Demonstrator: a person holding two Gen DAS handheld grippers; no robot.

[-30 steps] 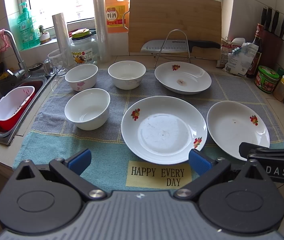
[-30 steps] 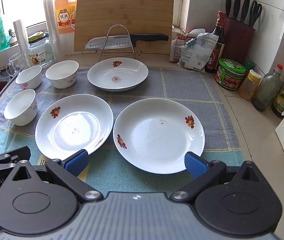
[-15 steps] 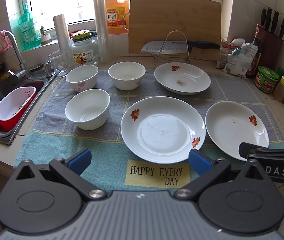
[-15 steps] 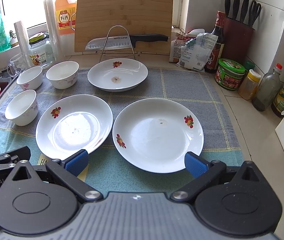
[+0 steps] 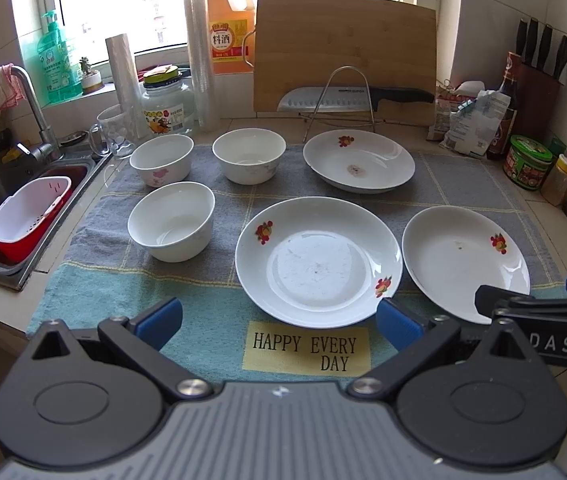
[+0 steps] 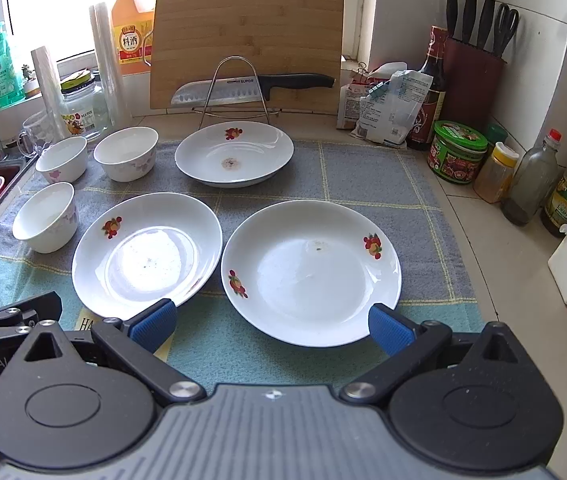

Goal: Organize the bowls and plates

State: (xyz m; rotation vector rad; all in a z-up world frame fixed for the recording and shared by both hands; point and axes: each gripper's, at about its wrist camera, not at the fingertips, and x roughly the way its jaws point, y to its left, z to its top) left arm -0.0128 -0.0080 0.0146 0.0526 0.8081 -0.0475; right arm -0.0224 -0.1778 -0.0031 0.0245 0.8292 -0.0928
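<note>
Three white plates with fruit prints lie on a grey-and-teal cloth: a middle plate (image 5: 319, 260) (image 6: 145, 254), a right plate (image 5: 463, 260) (image 6: 309, 270), and a far plate (image 5: 357, 164) (image 6: 233, 154). Three white bowls stand to the left: a near bowl (image 5: 171, 220) (image 6: 45, 222), a far-left bowl (image 5: 161, 158) (image 6: 61, 158), and a far-middle bowl (image 5: 249, 154) (image 6: 125, 152). My left gripper (image 5: 279, 322) is open and empty, near the front edge of the middle plate. My right gripper (image 6: 271, 326) is open and empty, at the front edge of the right plate.
A sink (image 5: 23, 208) with a red-and-white strainer lies at the left. A cutting board (image 5: 343, 52), knife on a wire rack (image 6: 239, 84), oil jug, jar and glass mug stand at the back. Bottles, jars and a knife block (image 6: 473, 76) line the right.
Both grippers have shifted very slightly; the plates and bowls sit a touch further left in both views. Nothing was grasped or moved.
</note>
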